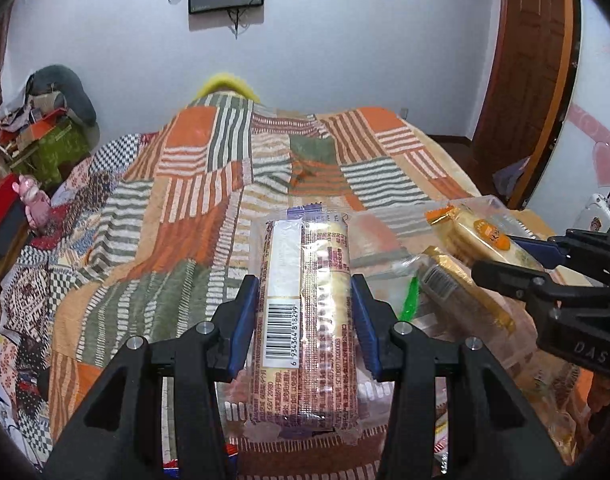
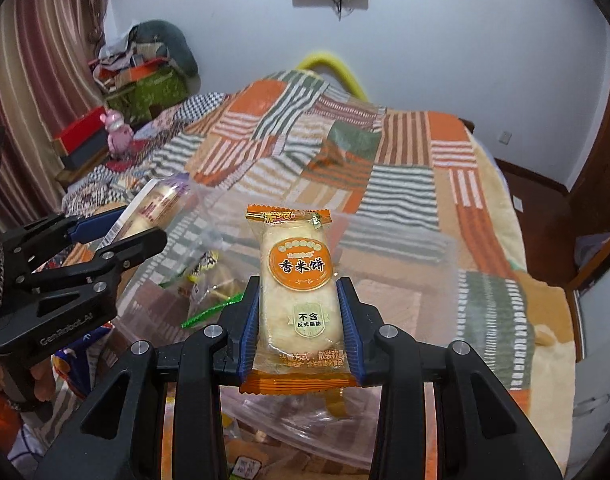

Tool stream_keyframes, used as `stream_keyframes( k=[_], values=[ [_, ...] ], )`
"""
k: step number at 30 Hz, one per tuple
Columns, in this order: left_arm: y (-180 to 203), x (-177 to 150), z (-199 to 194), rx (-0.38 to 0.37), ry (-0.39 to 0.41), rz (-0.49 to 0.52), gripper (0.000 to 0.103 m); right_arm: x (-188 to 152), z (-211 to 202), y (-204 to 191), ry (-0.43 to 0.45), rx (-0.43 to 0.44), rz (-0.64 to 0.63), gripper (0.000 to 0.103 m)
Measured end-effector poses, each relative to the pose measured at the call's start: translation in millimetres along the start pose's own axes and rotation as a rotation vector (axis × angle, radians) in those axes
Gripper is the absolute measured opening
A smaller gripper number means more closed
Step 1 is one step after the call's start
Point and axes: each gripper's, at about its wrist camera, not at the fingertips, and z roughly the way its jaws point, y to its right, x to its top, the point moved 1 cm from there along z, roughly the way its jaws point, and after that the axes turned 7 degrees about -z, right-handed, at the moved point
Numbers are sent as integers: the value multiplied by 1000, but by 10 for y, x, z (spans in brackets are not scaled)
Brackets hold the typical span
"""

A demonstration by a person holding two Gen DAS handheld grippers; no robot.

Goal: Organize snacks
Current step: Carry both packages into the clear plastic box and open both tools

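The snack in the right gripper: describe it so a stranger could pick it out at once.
Start at the patchwork bedspread in orange and green stripes; above its near end, the right gripper holds a rice cracker pack upright between its blue pads. Unlike the purple-printed biscuit pack in the left gripper, it has orange crimped ends and a round orange label.

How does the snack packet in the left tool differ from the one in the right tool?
The clear purple-printed packet in the left tool shows its back, with barcode and small text; the orange-ended rice cracker packet in the right tool shows its front label. The purple-printed packet has purple end seals; the rice cracker packet has orange ones with an orange oval logo. Both are pale snacks in clear wrap, clamped by their long sides above the patchwork bedspread.
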Motion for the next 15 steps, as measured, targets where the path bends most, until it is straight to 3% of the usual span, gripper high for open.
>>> stream_keyframes(
  k=[6,9,15],
  values=[
    [7,-20,53,3,-13,-4,46,-31,57,-22,-38,18,-14,34],
    [30,-22,24,-5,-19,3,51,-31,44,-19,-46,27,-17,35],
    [6,-12,-181,-24,6,-4,59,-7,-85,12,-21,27,-7,46]
  ],
)
